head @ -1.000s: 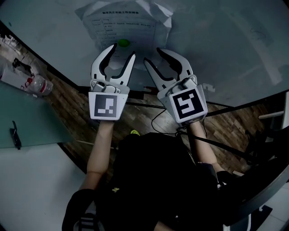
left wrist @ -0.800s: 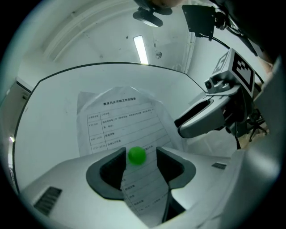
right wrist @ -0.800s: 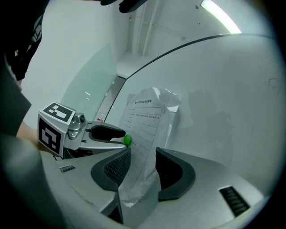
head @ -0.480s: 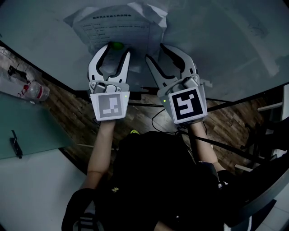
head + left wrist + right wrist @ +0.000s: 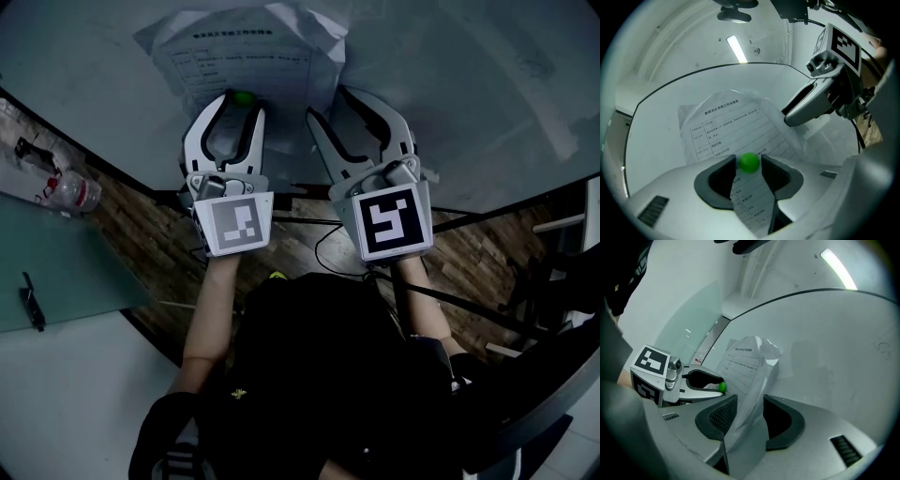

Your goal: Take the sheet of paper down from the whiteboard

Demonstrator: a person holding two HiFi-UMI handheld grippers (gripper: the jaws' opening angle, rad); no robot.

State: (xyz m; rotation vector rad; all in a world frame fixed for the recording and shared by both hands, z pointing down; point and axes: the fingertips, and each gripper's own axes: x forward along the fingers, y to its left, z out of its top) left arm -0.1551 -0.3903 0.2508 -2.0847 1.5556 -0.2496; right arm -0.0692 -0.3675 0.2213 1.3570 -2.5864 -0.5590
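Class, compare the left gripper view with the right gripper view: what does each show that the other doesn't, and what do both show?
Only the left gripper view: the sheet's print face-on, and the green magnet between the left gripper's jaw tips, which have just been closing. Only the right gripper view: the sheet's side edge standing between the right gripper's jaws, which have just been opening, not pinching it. Both: the whiteboard, the sheet, the magnet, a ceiling light and the other gripper from the side.

1 sheet (image 5: 253, 61), 1 magnet (image 5: 749, 162), 2 grippers (image 5: 241, 103) (image 5: 330, 103), 1 bottle (image 5: 70, 192)
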